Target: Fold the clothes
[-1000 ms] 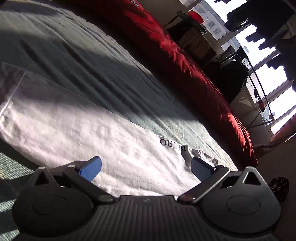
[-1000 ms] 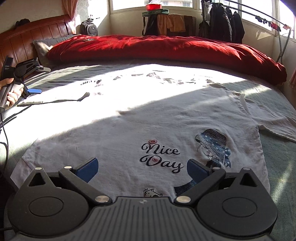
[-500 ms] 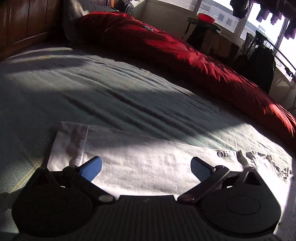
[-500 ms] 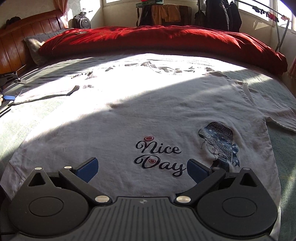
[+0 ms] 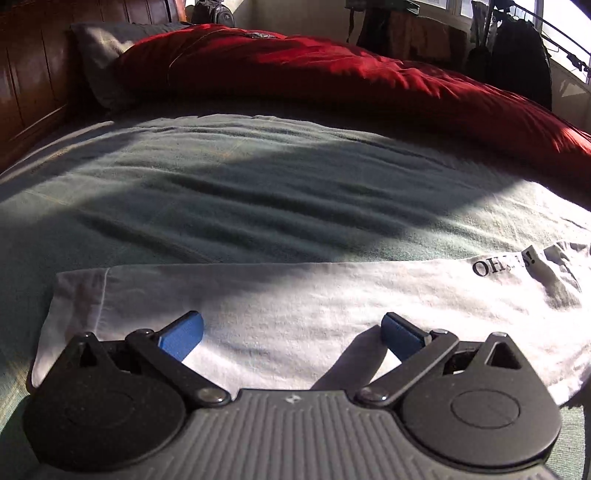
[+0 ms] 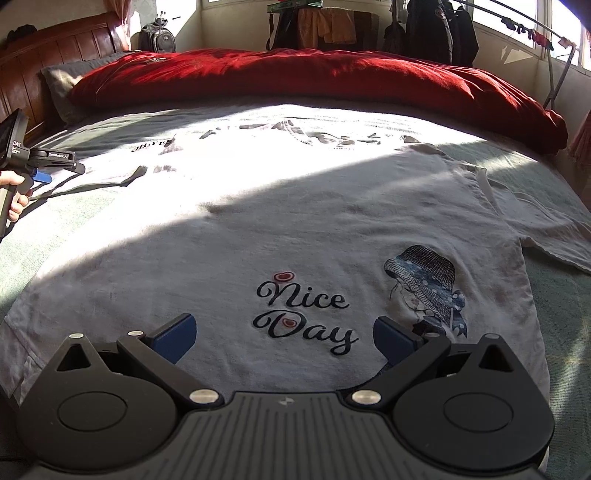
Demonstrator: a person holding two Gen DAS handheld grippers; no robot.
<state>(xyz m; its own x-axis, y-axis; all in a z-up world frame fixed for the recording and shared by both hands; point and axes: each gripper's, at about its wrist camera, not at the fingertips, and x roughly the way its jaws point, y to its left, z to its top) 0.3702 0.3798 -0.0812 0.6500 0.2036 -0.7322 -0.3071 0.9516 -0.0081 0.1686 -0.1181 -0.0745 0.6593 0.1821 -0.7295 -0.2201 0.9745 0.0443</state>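
Observation:
A white T-shirt (image 6: 295,229) printed "Nice Day" with a hatted figure lies spread flat on the bed, its lower part nearest me. My right gripper (image 6: 283,334) hovers open over its lower front, nothing between the blue pads. A second white garment (image 5: 314,306) with black "OH" lettering lies flat in the left wrist view; in the right wrist view the second garment (image 6: 258,144) reaches past the T-shirt. My left gripper (image 5: 291,334) is open just above its near edge, holding nothing. The left gripper (image 6: 40,177) also shows at the far left, held by a hand (image 6: 14,203).
The bed has a grey-green sheet (image 5: 221,192). A red duvet (image 6: 295,77) is bunched along the far side, with a grey pillow (image 5: 99,48) and wooden headboard (image 5: 33,70) at the left. Dark clothes hang on a rack (image 6: 439,29) by the windows.
The left gripper's view has swung from the bed's right end round to the headboard side, and now faces squarely across the lettered garment. The right gripper has edged slightly forward over the T-shirt.

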